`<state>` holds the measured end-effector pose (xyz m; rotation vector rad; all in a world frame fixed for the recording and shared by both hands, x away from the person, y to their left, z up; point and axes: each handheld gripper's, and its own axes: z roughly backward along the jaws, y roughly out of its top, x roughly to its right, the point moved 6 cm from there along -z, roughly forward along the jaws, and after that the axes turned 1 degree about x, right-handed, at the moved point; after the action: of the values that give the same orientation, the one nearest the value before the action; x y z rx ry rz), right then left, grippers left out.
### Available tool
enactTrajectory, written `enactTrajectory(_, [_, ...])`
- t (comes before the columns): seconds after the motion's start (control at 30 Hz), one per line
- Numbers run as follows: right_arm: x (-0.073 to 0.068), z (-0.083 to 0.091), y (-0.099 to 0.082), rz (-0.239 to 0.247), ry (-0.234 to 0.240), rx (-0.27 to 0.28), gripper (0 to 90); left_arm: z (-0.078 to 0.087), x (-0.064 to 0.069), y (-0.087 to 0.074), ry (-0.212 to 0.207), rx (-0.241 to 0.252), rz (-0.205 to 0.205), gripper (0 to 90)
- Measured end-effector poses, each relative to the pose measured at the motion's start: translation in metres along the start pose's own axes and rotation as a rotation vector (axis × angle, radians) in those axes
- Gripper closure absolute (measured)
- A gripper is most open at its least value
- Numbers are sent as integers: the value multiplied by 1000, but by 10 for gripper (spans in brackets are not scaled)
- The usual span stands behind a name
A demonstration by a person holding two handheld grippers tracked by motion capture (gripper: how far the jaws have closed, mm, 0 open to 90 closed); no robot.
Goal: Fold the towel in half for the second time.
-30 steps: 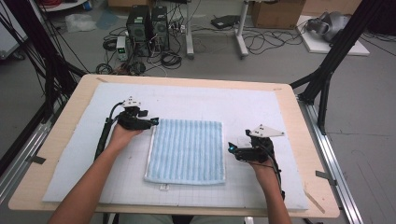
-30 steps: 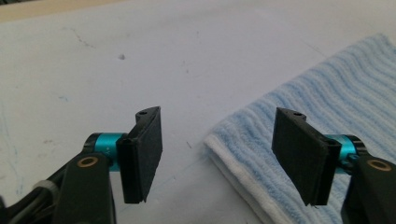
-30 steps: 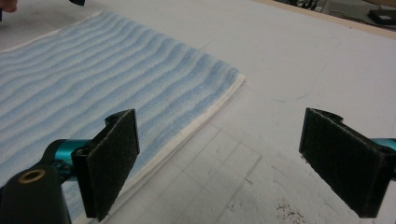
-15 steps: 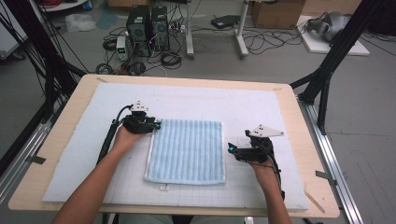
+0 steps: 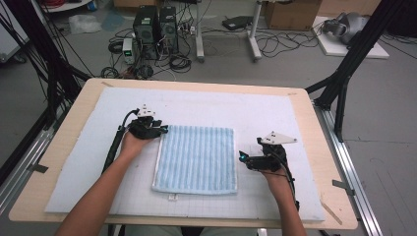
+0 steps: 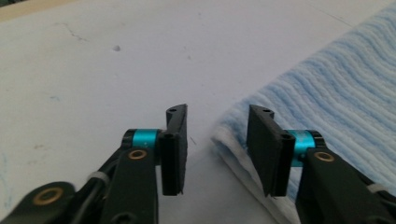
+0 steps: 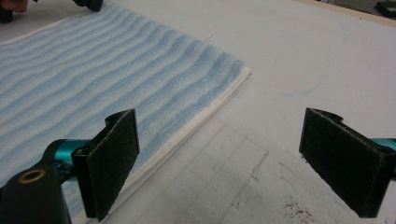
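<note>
The blue towel [image 5: 195, 158] lies flat on the white mat [image 5: 275, 115] between my 2 grippers. It looks soft, light and floppy, so I'd pinch corners. My left gripper [image 6: 217, 149], part open and just been opening slightly, straddles the towel's corner, not yet pinching it. My right gripper [image 7: 229, 168] gapes wide, empty, just beside the towel's edge.

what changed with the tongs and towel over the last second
The left tongs edged in to the far left corner of the blue towel; their jaws have just been closing, then opening slightly, and now straddle that corner without pressing it. The right tongs stayed open beside the towel's right edge. The towel lies flat as before.
</note>
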<state>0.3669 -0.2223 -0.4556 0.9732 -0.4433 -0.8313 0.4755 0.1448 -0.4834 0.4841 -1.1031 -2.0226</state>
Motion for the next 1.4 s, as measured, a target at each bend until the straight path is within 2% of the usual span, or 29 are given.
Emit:
enactTrajectory(0.07, [0,0,0,-4,-1,0,113,-3,0,1,-11,-15,-4,535])
enactTrajectory(0.13, [0,-1,0,-4,0,-4,113,-8,4,2,-35,-36,11,511])
enactTrajectory(0.17, [1,-1,-1,-2,1,-4,113,-10,7,2,-49,-46,7,512])
enactTrajectory(0.2, [0,-1,-1,-4,2,-6,113,-11,9,2,-45,-50,-13,534])
enactTrajectory(0.23, [1,-1,-1,-1,2,-4,113,-11,9,2,-52,-47,-12,549])
enactTrajectory(0.33, [1,-1,-1,-4,1,-5,113,-10,10,2,-74,-48,-6,666])
enactTrajectory(0.37, [1,-1,-1,-4,1,-6,113,-10,11,2,-86,-45,-2,750])
enactTrajectory(0.43, [1,-1,-1,-2,-1,-7,113,-10,13,3,-81,-47,-9,832])
enactTrajectory(0.47, [0,-1,-1,-6,0,-7,113,-10,13,3,-76,-48,-10,840])
enactTrajectory(0.6, [0,-4,-1,-4,3,-13,113,-10,12,3,-86,-40,43,853])
enactTrajectory(0.8, [2,-10,4,-41,19,2,113,-6,11,2,-100,-19,63,857])
enactTrajectory(0.87, [4,-15,7,-66,31,-4,113,-5,11,2,-104,-12,66,857])
enactTrajectory(1.0, [7,-27,12,-56,47,-38,113,-2,11,3,-113,13,81,857])
enactTrajectory(1.07, [9,-34,16,-52,62,-34,113,-1,11,3,-115,16,77,857])
enactTrajectory(1.17, [14,-44,21,-53,57,-53,113,0,11,3,-118,19,79,857])
enactTrajectory(1.27, [18,-59,27,-60,68,-100,113,1,10,3,-120,16,73,856])
enactTrajectory(1.4, [22,-80,31,-56,72,-173,115,0,10,3,-126,17,86,856])
